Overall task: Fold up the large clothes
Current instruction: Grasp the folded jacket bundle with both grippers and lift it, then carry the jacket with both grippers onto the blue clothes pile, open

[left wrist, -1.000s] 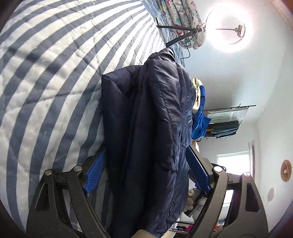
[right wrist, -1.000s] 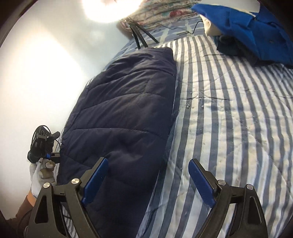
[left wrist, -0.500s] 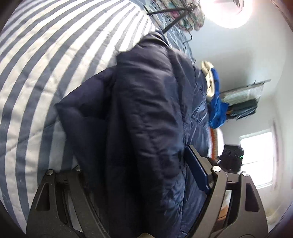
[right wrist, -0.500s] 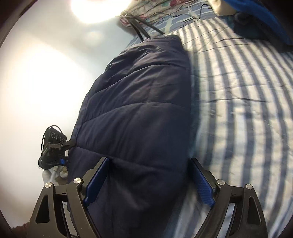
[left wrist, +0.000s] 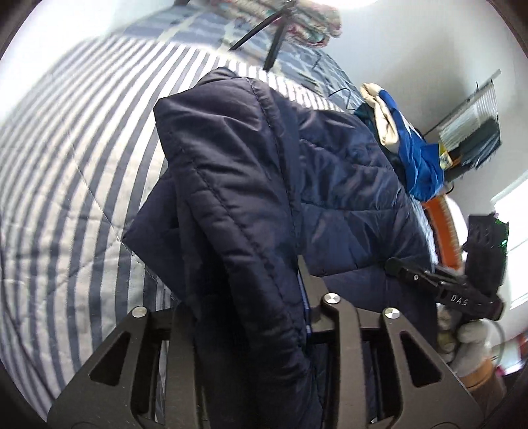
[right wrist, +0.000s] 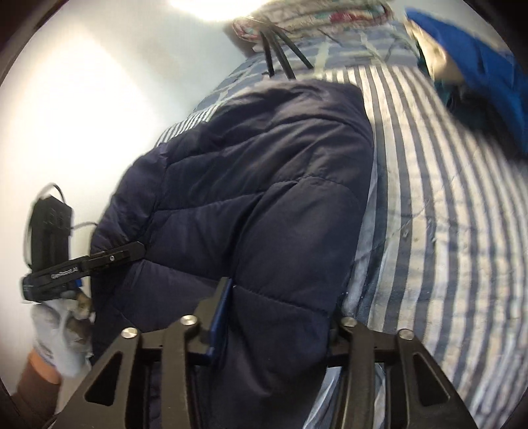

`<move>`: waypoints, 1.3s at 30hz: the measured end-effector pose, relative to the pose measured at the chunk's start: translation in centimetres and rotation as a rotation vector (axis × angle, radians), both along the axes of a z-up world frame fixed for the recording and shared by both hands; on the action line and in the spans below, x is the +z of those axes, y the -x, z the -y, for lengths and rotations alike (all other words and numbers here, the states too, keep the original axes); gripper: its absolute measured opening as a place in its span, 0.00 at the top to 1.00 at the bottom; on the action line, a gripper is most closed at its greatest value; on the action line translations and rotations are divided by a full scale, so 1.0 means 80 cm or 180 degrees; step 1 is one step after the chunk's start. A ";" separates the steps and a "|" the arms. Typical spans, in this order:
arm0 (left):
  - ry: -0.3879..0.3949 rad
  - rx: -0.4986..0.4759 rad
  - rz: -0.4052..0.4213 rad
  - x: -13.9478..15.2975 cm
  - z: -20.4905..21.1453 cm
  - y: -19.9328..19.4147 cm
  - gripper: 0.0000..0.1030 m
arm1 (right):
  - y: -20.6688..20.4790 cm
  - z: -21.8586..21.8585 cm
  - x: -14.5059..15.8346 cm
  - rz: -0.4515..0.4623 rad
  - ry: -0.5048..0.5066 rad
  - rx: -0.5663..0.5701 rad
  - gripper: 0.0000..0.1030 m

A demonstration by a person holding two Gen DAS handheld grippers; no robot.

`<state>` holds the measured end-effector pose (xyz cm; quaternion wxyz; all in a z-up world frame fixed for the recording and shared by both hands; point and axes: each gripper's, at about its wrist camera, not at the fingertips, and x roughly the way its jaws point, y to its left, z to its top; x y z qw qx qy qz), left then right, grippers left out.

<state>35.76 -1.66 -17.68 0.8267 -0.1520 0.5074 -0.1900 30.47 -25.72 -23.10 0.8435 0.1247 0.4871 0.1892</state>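
Note:
A navy quilted puffer jacket lies lengthwise on the blue-and-white striped bedspread. My left gripper is shut on a thick fold at the jacket's near end, and the fabric hides its left finger. The right gripper shows at the right of this view, clamped on the jacket's edge. In the right wrist view my right gripper is shut on the jacket's near end, the fabric bulging between its jaws. The left gripper shows at the left there, gripping the jacket's other side.
A bright blue garment with a cream piece lies at the far end of the bed. Black tripod legs stand by a floral pillow. A clothes rack stands against the wall. A gloved hand holds the left gripper.
Both grippers went from open and astride the jacket's near end to shut on it. The jacket's near end has bunched up and risen between them.

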 end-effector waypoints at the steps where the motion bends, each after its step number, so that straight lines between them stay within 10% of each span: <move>1: -0.0047 -0.0008 0.0059 0.008 0.005 0.007 0.74 | 0.005 -0.006 0.009 0.0041 0.0101 -0.0002 0.66; 23: -0.0111 -0.0325 0.1107 0.165 0.071 0.183 0.78 | 0.180 0.001 0.173 0.0943 0.1033 -0.0071 0.77; 39: -0.0082 -0.0843 0.1412 0.229 0.189 0.199 0.78 | 0.250 0.077 0.228 0.1205 0.1378 -0.0403 0.78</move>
